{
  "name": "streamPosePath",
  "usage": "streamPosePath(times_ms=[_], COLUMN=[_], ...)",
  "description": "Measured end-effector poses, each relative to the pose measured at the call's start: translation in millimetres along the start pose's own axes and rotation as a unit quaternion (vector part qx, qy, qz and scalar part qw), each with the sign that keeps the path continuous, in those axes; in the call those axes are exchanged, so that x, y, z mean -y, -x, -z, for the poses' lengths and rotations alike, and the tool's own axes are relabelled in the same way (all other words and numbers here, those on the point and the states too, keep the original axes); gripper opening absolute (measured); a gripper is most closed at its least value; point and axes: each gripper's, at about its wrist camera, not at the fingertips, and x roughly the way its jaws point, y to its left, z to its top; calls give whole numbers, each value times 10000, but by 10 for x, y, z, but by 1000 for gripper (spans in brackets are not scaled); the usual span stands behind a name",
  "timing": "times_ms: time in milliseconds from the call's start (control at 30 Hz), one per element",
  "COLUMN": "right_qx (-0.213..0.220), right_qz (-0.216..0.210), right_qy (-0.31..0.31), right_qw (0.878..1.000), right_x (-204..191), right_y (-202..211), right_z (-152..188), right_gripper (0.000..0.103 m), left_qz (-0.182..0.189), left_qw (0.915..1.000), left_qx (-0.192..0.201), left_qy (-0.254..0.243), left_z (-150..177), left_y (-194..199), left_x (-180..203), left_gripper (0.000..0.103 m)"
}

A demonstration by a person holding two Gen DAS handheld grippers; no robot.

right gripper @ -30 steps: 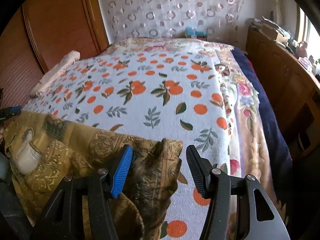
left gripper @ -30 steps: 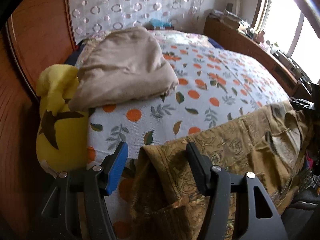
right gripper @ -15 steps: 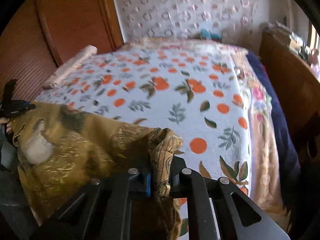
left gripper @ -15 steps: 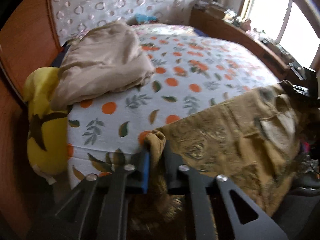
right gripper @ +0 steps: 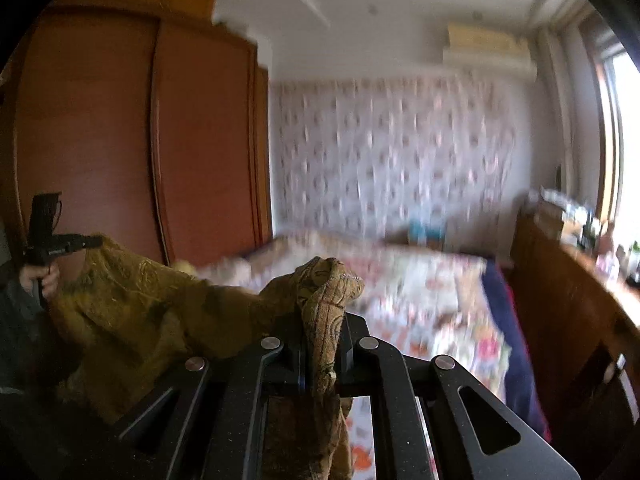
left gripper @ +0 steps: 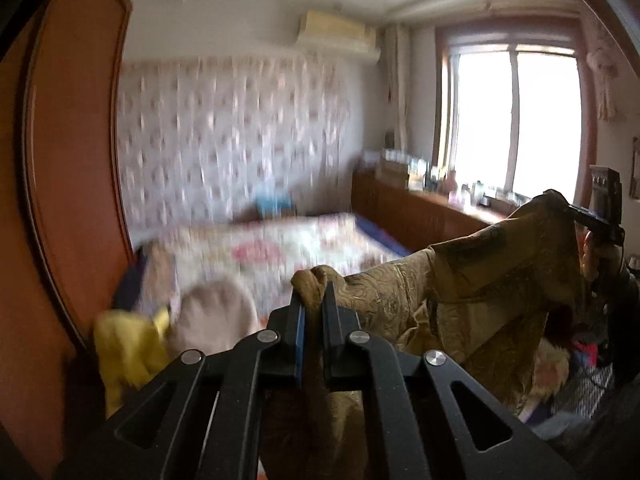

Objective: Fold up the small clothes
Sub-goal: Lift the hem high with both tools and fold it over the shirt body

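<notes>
the left claw (left gripper: 312, 300) is pressed tight on one corner of the cloth (left gripper: 472, 308). a bunch of the gold-brown cloth pokes out past its tips. the right claw (right gripper: 322, 320) is pressed tight on another corner, and a lump of cloth sticks up between its fingers too.

the cloth is up in the air, above the bed (right gripper: 424, 300). it hangs between the two claws like a sagging sheet. it is gold-brown with a swirly print. in the left view it runs from the left claw off to the right, up to the right claw at the far edge of the picture. in the right view it runs off to the left, up to the left claw, which a hand (right gripper: 40, 278) grips by its handle.

the bed is behind and below the cloth. it is blurry. its cover is white with orange spots. at the left side of the bed sit a tan pile (left gripper: 216, 312) and a yellow thing (left gripper: 128, 348) just beside it; both are too blurry to tell more.

a brown wardrobe (right gripper: 140, 140) stands at the left. a curtain (left gripper: 240, 136) with spots hangs behind the bed. a bright window (left gripper: 516, 120) is on the right, with a low wood shelf (left gripper: 424, 212) under it full of small things. an air unit (left gripper: 340, 36) sits high on the wall.
</notes>
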Motion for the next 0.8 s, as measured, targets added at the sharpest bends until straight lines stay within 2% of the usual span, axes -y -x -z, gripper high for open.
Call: streamPosePath(times_ms=[33,200,300,433,533,633,800], right_qx=[135,706,898,939,790,504,-238], right_qz=[10,204,370,472,530,591,709], right_qy=[42,301,411,534,538,506,339], right_qw=[9999,9968,9944,9930,9940,9957,9966], right_x=[-8,-73,-151,-233,-207,-198,-14], right_y=[102,540,757,914,799,545,-97], right_z=[-139,-713,-952,-1086,-1017,-914,-907], right_gripper=[8,8,8,8,8,8,8], left_qz=[-75,-241,-328,-431,-553,-704,-877], left_qw=[9997,9962,9936,9910,9912,9929,9956], left_qx=[231,830,1066,1242,1182,944,332], left_qy=[-79,-126,-195,-233,-213,-166,-59], left_z=[-163,-676,-834,-949,-947,-894,-702], left_y=[125,472,602,646,477,188,-615], left_x=[34,5,-7,-47,-142,-254,-583], left_gripper=[7,7,7,7,7,7,7])
